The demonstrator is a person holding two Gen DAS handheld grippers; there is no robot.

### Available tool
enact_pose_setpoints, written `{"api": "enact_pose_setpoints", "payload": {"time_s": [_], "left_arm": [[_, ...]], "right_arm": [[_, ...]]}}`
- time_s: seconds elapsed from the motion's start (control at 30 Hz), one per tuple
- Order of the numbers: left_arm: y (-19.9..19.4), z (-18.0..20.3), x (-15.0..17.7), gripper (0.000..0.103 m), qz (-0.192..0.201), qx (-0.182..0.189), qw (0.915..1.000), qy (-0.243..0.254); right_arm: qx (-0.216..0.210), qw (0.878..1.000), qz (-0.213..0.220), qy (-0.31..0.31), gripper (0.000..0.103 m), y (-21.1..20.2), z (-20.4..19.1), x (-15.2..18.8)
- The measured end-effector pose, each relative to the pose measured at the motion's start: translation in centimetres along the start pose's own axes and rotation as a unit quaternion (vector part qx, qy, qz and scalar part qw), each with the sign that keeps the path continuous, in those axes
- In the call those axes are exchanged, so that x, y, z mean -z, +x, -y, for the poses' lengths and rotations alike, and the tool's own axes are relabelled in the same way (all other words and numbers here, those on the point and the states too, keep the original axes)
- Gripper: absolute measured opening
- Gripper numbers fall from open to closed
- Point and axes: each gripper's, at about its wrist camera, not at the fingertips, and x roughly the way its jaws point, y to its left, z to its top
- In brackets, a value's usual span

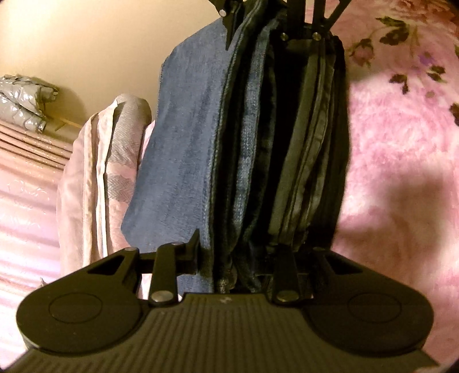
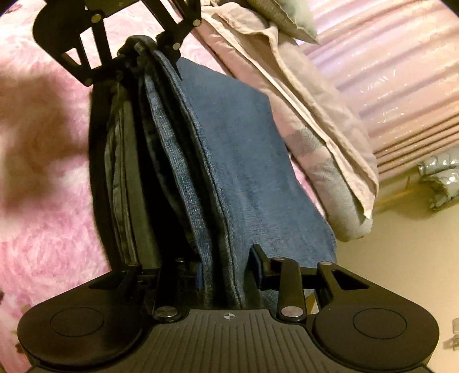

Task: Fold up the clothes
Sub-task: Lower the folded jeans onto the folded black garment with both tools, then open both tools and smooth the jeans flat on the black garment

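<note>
A folded bundle of blue jeans (image 1: 183,149) with darker grey denim layers (image 1: 304,160) hangs stretched between my two grippers, above the bed. In the left wrist view my left gripper (image 1: 243,252) is shut on the near end of the bundle. My right gripper (image 1: 275,25) clamps the far end at the top of that view. The right wrist view shows the same blue jeans (image 2: 238,160) running away from my right gripper (image 2: 226,266), which is shut on them. The left gripper (image 2: 149,51) pinches the far end there.
A fluffy pink blanket (image 1: 401,149) with a flower print lies under the bundle. A folded pale pink and grey quilt (image 2: 324,137) lies beside it, on pink striped bedding (image 2: 401,86). A silver padded item (image 2: 441,183) rests by the cream wall (image 1: 100,43).
</note>
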Motion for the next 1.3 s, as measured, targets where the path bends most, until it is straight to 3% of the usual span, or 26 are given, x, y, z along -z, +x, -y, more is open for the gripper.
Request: {"api": "enact_pose_setpoints", "payload": {"time_s": [0.23,0.37,0.47,0.53,0.63,0.7,0.83,0.93,1.03,1.17,1.3], "left_arm": [[-0.4,0.9,0.8,0.034,-0.003,-0.002,1.0,0.004],[-3.0,-0.2,2.0,0.037,-0.014,0.02,0.9991,-0.034],[-5.7,-1.9,3.3,0.036,-0.026,0.045,0.9923,-0.112],[-7.9,-2.8,4.2,0.036,-0.026,0.053,0.9831,-0.173],[-9.5,-4.8,4.1,0.036,-0.002,0.04,0.9715,-0.234],[-8.5,-6.5,3.3,0.036,0.005,0.038,0.9651,-0.259],[-4.5,-7.5,2.1,0.035,-0.015,0.085,0.9476,-0.308],[-1.6,-5.9,2.3,0.039,-0.048,0.127,0.9424,-0.306],[-1.6,-4.7,2.2,0.039,-0.048,0.111,0.9546,-0.272],[-2.0,-6.1,2.4,0.039,-0.057,0.12,0.9451,-0.299],[-2.9,-7.4,2.1,0.037,-0.052,0.13,0.9377,-0.318]], "right_arm": [[-0.01,1.0,-0.012,-0.008,0.041,-0.1,-1.1,0.8],[-0.028,0.998,-0.025,0.044,0.042,-2.0,-0.2,1.2],[-0.052,0.991,-0.035,0.117,0.042,-4.4,0.9,1.2],[-0.074,0.978,-0.028,0.195,0.042,-6.1,2.3,1.0],[-0.087,0.947,0.004,0.311,0.042,-7.8,4.9,0.8],[-0.079,0.928,0.014,0.365,0.042,-7.6,6.4,0.8],[-0.097,0.892,-0.006,0.441,0.041,-4.4,7.4,2.1],[-0.132,0.884,-0.045,0.446,0.041,-2.1,5.7,3.6],[-0.143,0.893,-0.052,0.424,0.041,-1.7,4.2,4.0],[-0.15,0.875,-0.047,0.459,0.041,-2.6,6.2,3.7],[-0.122,0.864,0.002,0.489,0.041,-3.6,10.4,3.7]]}}
